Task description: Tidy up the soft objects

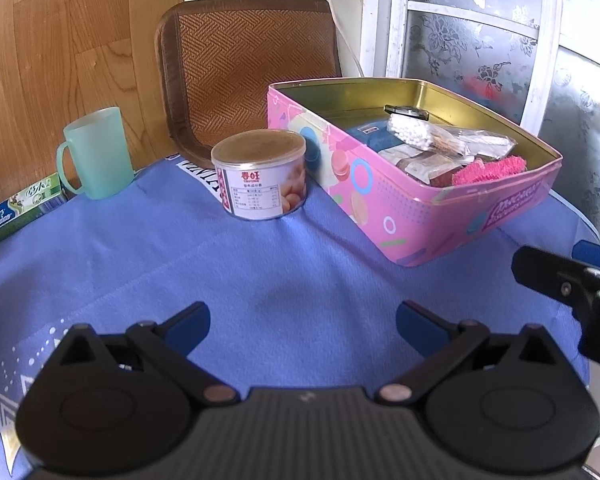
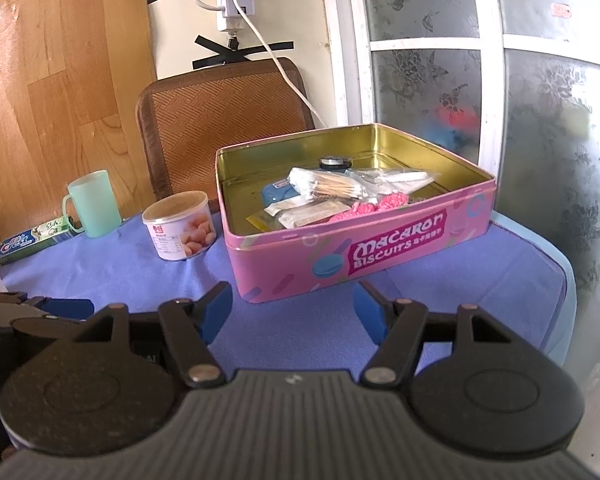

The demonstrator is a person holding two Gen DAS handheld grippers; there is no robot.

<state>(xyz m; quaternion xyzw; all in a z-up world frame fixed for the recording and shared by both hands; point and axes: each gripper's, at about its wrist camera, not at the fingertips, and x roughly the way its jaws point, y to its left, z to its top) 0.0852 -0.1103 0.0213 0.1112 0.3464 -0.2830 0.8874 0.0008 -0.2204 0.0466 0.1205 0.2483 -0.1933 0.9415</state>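
Note:
A pink biscuit tin (image 1: 452,216) (image 2: 380,252) stands open on the blue cloth (image 1: 220,272) (image 2: 292,328). Inside lie a pink fuzzy cloth (image 1: 488,170) (image 2: 364,206), a bag of cotton swabs (image 1: 424,138) (image 2: 332,186), small sachets (image 2: 304,212) and a blue item (image 1: 374,136) (image 2: 274,194). My left gripper (image 1: 303,326) hovers open over bare cloth, well short of the tin. My right gripper (image 2: 294,312) is open too, just in front of the tin's near wall. Neither holds anything. The right gripper's finger (image 1: 548,276) shows at the left view's right edge.
A round can with a paper label (image 1: 260,176) (image 2: 180,226) stands left of the tin. A mint-green mug (image 1: 96,154) (image 2: 92,204) and a toothpaste box (image 1: 16,212) (image 2: 32,242) sit further left. A woven chair back (image 1: 252,68) (image 2: 220,120) rises behind.

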